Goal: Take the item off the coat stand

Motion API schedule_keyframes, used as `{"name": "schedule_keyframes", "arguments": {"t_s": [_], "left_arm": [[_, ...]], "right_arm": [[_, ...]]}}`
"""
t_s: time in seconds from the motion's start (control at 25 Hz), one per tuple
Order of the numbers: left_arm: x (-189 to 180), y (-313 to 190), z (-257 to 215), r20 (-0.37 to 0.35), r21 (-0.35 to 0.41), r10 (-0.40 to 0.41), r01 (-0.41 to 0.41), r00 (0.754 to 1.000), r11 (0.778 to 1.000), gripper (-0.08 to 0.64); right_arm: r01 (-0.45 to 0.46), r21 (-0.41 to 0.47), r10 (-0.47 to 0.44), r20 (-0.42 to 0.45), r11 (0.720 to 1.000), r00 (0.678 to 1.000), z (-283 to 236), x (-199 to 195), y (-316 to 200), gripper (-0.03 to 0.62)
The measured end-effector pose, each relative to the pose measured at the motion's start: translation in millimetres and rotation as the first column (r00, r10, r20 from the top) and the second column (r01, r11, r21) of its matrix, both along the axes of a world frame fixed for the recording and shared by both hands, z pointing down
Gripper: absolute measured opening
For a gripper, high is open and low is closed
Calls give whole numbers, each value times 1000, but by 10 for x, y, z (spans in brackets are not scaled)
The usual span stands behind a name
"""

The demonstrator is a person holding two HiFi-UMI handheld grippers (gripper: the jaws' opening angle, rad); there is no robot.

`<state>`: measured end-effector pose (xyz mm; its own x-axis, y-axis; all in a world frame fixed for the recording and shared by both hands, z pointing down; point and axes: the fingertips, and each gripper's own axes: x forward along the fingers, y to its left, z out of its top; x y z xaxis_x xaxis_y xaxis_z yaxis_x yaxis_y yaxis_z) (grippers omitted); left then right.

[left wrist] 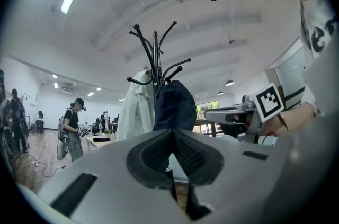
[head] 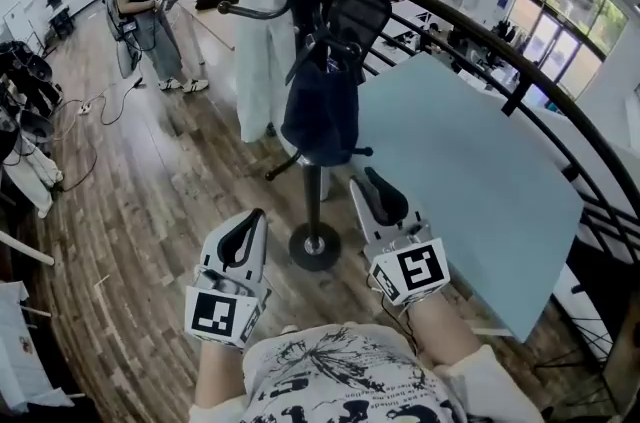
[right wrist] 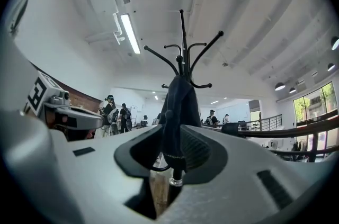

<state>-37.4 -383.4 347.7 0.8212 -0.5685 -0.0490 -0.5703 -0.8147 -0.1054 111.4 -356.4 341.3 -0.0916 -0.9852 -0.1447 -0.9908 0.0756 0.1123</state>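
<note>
My white printed shirt (head: 345,376) fills the near edge, and just past it I hold both tools low over the wooden floor (head: 150,201). The left tool (head: 252,223) has its jaws together with nothing in them. The right tool (head: 368,183) has its jaws a little apart. Its own view looks through that gap at the dark blue bag (head: 322,111), and the pads do not press on it. Between and just beyond the two tools stands the round base of the stand (head: 300,256), with its black pole rising straight up. The bag hangs against the pole from the upper hooks, with its lower end near the right tool's tips; I cannot tell whether they touch. Behind the pole a white coat (head: 262,21) hangs on the same stand. To the right a pale blue panel (head: 480,181) lies beside a black railing (head: 520,91). Far off on the left stands a person (head: 145,11) in a dark top.
</note>
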Motion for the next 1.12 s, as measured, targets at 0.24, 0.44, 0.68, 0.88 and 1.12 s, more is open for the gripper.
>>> {"name": "schedule_keyframes", "arguments": {"t_s": [0.24, 0.44, 0.68, 0.88, 1.12], "left_arm": [[-100, -167, 70, 0, -11, 37, -37, 999, 999, 5], [-65, -227, 102, 1, -14, 62, -62, 998, 998, 5], [-81, -309, 152, 3, -26, 84, -84, 996, 996, 5], [-101, -355, 175, 4, -40, 88, -88, 996, 995, 5], [-126, -320, 178, 8, -46, 97, -97, 995, 994, 5]], "right_arm": [[-51, 30, 53, -79, 998, 995, -199, -82, -331, 243], [-71, -45, 71, -2, 996, 997, -124, 46, -687, 291], [-85, -107, 89, 27, 991, 996, 10, 73, -986, 262], [-130, -99, 133, 29, 987, 991, -7, 148, -994, 123], [-157, -99, 159, 13, 983, 987, -44, 134, -934, 15]]}}
